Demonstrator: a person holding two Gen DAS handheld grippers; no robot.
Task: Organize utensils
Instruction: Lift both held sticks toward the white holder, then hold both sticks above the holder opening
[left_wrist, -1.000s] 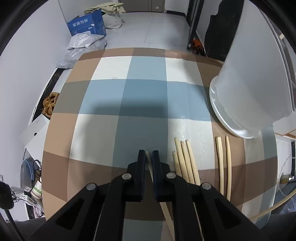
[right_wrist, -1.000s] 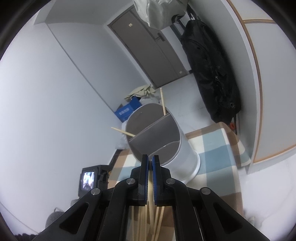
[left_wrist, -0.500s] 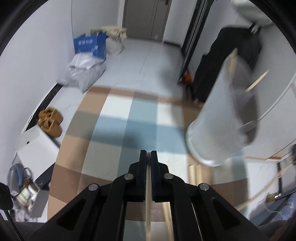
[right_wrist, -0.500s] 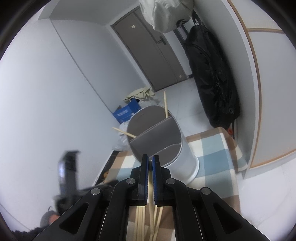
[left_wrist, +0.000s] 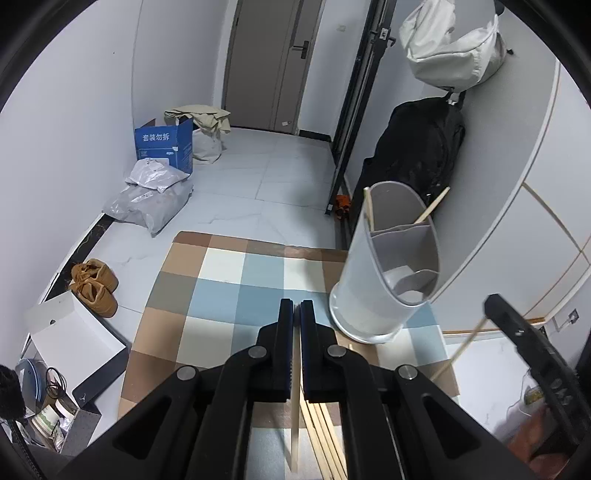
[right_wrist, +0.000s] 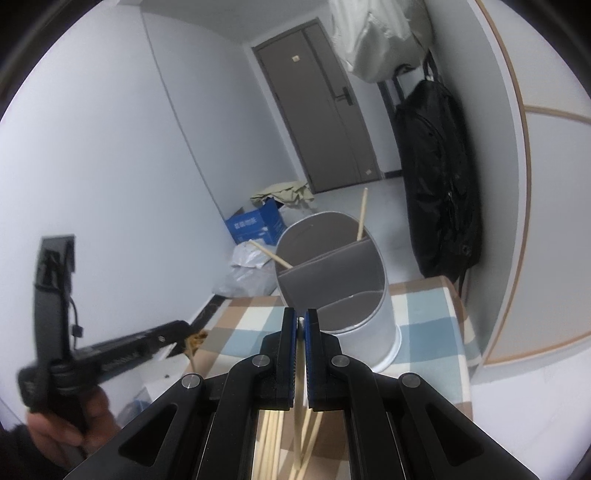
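Observation:
My left gripper (left_wrist: 296, 306) is shut on a pale wooden chopstick (left_wrist: 294, 413), which hangs down between the fingers above the checked tablecloth (left_wrist: 221, 295). Right of it stands the grey divided utensil holder (left_wrist: 384, 288), with two chopsticks leaning in its far compartment. My right gripper (right_wrist: 301, 314) is shut on another chopstick (right_wrist: 300, 402), just in front of the holder (right_wrist: 343, 295). Several loose chopsticks (left_wrist: 327, 443) lie on the cloth below both grippers. The left gripper (right_wrist: 177, 328), held by a hand (right_wrist: 74, 424), shows at the left of the right wrist view.
The table's far edge drops to a tiled floor with a blue box (left_wrist: 166, 147), plastic bags (left_wrist: 151, 199) and brown shoes (left_wrist: 96, 288). A white box (left_wrist: 74, 339) sits at the left. A black bag (left_wrist: 417, 155) hangs by the wall behind the holder.
The left gripper has risen off the cloth with its chopstick and tipped up, so the holder's open top now shows. It has come into the right wrist view. The right gripper rolled slightly.

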